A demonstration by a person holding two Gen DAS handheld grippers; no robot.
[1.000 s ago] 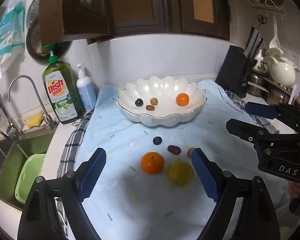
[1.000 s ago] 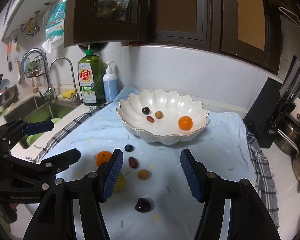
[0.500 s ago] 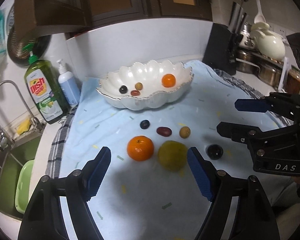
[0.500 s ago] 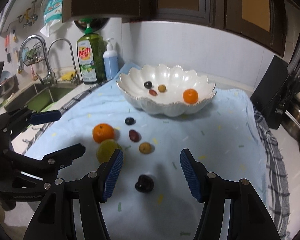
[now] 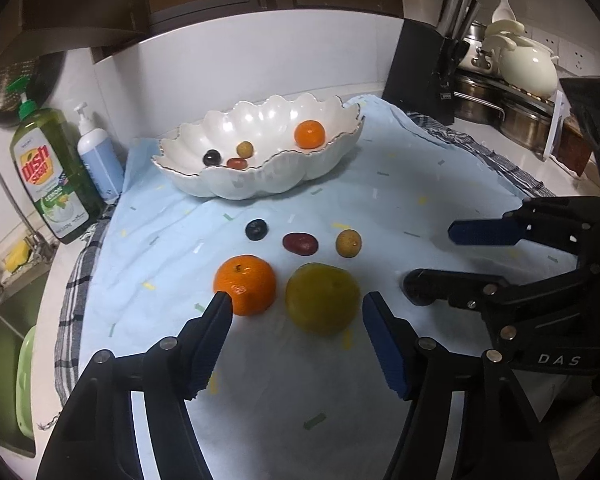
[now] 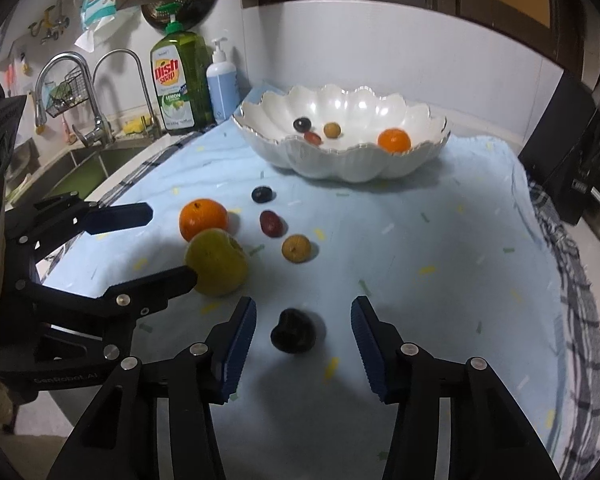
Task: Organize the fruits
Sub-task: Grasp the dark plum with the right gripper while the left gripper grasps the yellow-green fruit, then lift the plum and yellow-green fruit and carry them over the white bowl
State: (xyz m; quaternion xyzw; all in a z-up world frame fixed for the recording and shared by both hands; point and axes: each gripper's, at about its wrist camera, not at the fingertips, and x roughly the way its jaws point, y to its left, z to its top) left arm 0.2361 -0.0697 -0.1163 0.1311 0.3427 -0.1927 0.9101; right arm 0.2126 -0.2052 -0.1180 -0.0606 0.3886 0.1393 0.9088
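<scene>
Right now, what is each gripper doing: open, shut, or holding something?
Left gripper: open, jaws just closing around the round yellow-green fruit, pads not touching it.
Right gripper: open, jaws just closing around the small dark fruit, not yet gripped.

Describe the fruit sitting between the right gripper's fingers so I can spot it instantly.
Start at the scalloped white bowl on the pale blue cloth. Nearest the camera, well in front of the bowl, lies a glossy near-black heart-shaped fruit, alone, darker and nearer than the others.

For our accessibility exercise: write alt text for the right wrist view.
The right gripper, jaws open, straddles a dark fruit on a blue cloth. Behind lie more loose fruits and a white bowl holding four.
</scene>
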